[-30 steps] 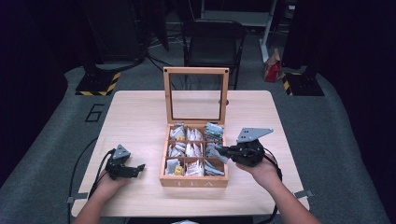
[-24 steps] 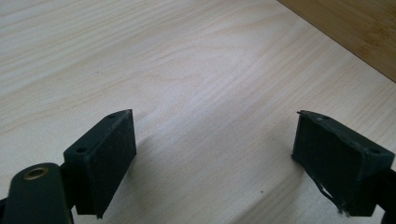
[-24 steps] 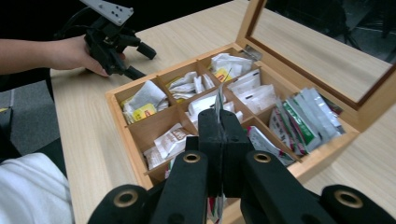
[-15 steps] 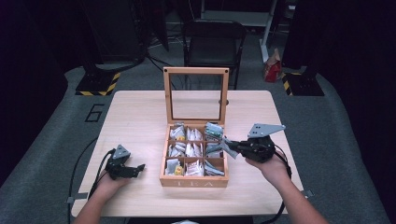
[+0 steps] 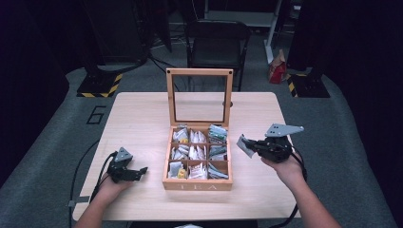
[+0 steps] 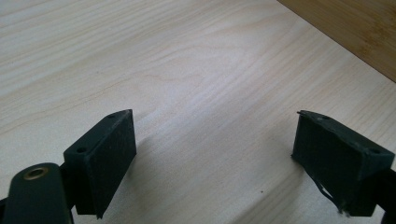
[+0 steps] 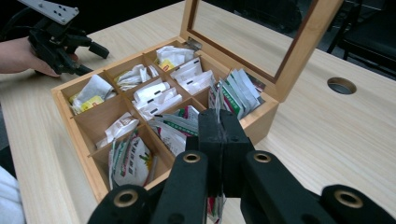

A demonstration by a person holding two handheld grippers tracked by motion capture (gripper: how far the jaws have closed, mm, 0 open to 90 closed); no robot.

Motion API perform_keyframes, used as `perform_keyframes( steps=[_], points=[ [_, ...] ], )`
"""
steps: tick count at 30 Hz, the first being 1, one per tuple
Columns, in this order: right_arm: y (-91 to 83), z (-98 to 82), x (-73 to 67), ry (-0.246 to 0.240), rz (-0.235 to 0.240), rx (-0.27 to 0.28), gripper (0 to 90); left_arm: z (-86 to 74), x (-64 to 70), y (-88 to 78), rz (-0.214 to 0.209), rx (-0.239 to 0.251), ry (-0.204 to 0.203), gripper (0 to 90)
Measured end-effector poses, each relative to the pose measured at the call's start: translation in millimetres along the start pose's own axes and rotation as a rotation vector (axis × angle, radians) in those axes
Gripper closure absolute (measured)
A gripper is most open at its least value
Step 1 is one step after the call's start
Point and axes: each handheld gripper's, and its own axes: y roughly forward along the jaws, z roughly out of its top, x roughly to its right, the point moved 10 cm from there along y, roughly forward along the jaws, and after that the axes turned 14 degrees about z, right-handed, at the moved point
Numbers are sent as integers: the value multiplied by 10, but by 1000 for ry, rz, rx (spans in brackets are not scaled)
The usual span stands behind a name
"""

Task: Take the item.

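Observation:
An open wooden tea box (image 5: pixel 197 185) stands mid-table, its glass lid (image 5: pixel 199 71) upright, its compartments holding several tea bags. To the right of the box, my right gripper (image 5: pixel 252 146) is shut on a grey-white tea bag (image 5: pixel 244 146) held above the table. In the right gripper view the jaws (image 7: pixel 219 126) pinch that tea bag (image 7: pixel 218 101) edge-on, over the box's near corner. My left gripper (image 5: pixel 140 173) rests on the table left of the box. Its jaws (image 6: pixel 215 149) stand open over bare wood with nothing between them, and it is also seen from across the box (image 7: pixel 92 59).
The table (image 5: pixel 142 118) has a round cable hole (image 7: pixel 342 85) behind the box. A black chair (image 5: pixel 216 38) stands beyond the far edge. Cables trail from both grippers off the near edge. Bare tabletop lies on both sides of the box.
My right gripper has carried the tea bag rightward, from the box's right-hand compartments to outside its right wall. The left gripper has stayed put.

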Motion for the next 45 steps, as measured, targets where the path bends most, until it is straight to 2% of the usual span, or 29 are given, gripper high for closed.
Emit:
perform_keyframes(
  steps=[19,34,45],
  points=[
    [-115,-179,228,26,-69,8,898,0,1,0,-1,0,0,129],
    [-11,-506,383,54,-111,-31,898,0,0,0,0,0,0,129],
    [40,-654,453,71,-133,-52,898,0,0,0,0,0,0,129]
  ],
)
